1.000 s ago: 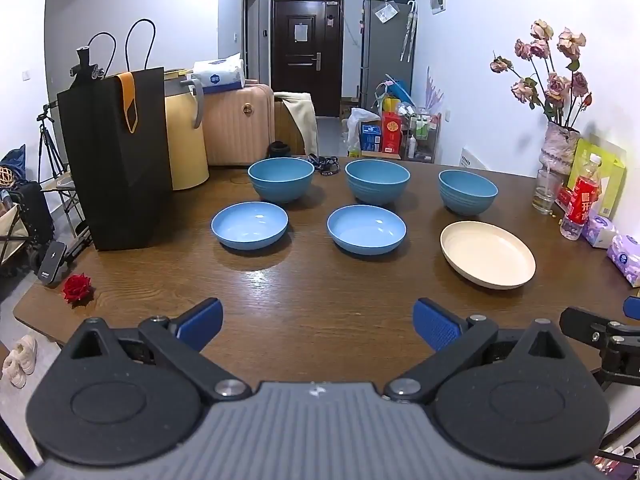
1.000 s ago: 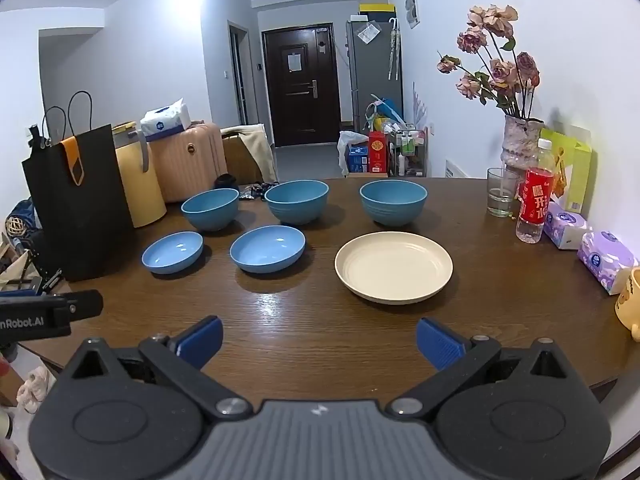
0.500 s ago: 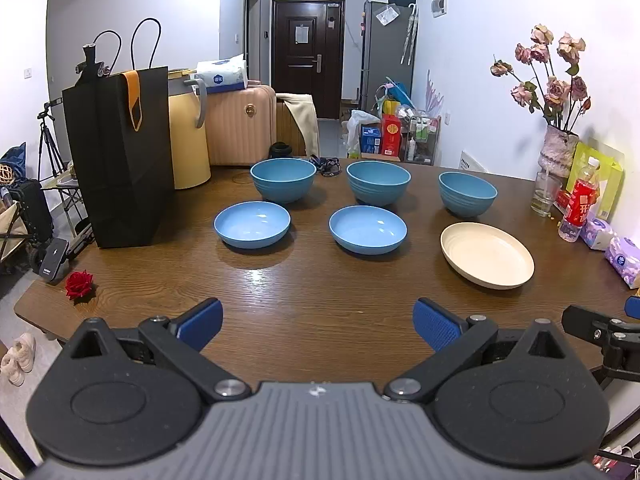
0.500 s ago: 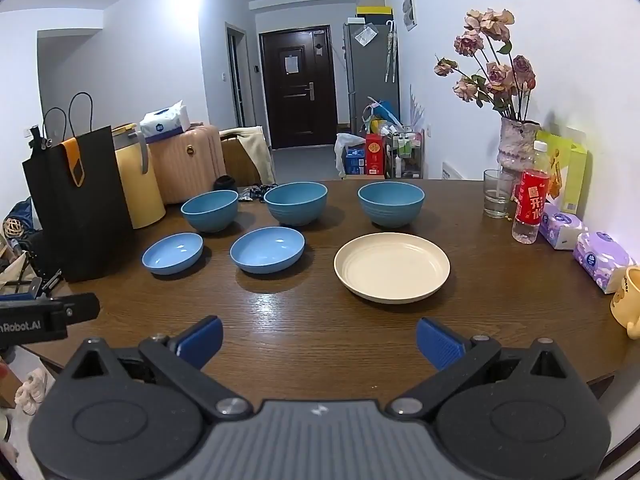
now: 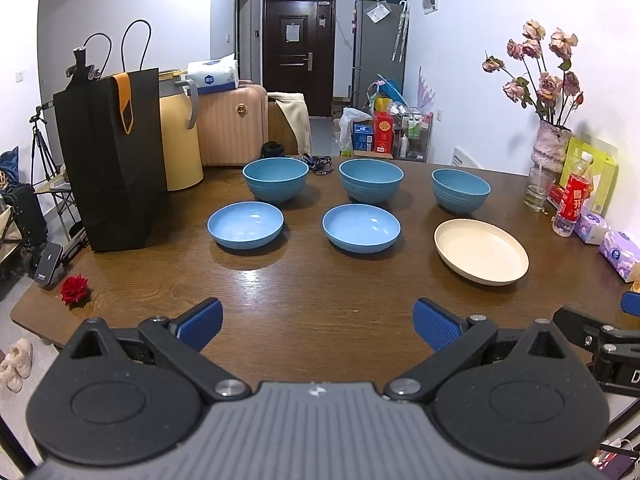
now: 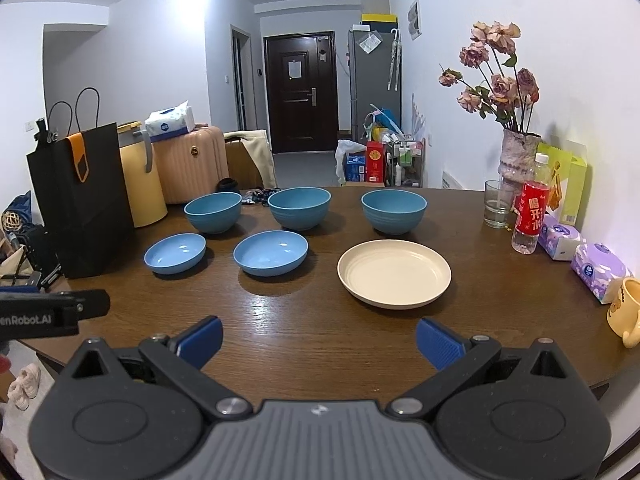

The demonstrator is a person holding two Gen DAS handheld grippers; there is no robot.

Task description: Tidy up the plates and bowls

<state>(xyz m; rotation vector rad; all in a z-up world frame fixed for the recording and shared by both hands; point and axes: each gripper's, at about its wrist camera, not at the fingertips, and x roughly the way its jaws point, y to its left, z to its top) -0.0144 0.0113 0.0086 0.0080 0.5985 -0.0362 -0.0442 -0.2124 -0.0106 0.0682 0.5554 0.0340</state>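
Three deep blue bowls stand in a back row on the wooden table (image 5: 320,296): left (image 5: 275,179), middle (image 5: 371,180), right (image 5: 460,191). In front of them sit two shallow blue plates (image 5: 245,224) (image 5: 361,227) and a cream plate (image 5: 481,250). The cream plate (image 6: 394,271) lies straight ahead in the right wrist view. My left gripper (image 5: 318,324) is open and empty above the table's near edge. My right gripper (image 6: 319,342) is open and empty, also near the front edge. Both are well short of the dishes.
A black paper bag (image 5: 112,156) and a yellow bin (image 5: 178,140) stand at the table's left. A red rose (image 5: 74,288) lies front left. A vase of flowers (image 6: 516,160), glass (image 6: 496,204), red bottle (image 6: 530,216), tissue packs (image 6: 600,272) and a yellow mug (image 6: 626,312) line the right edge.
Both grippers have shifted slightly; the views rose a little and drifted. No dish has moved. Both jaws stay open.
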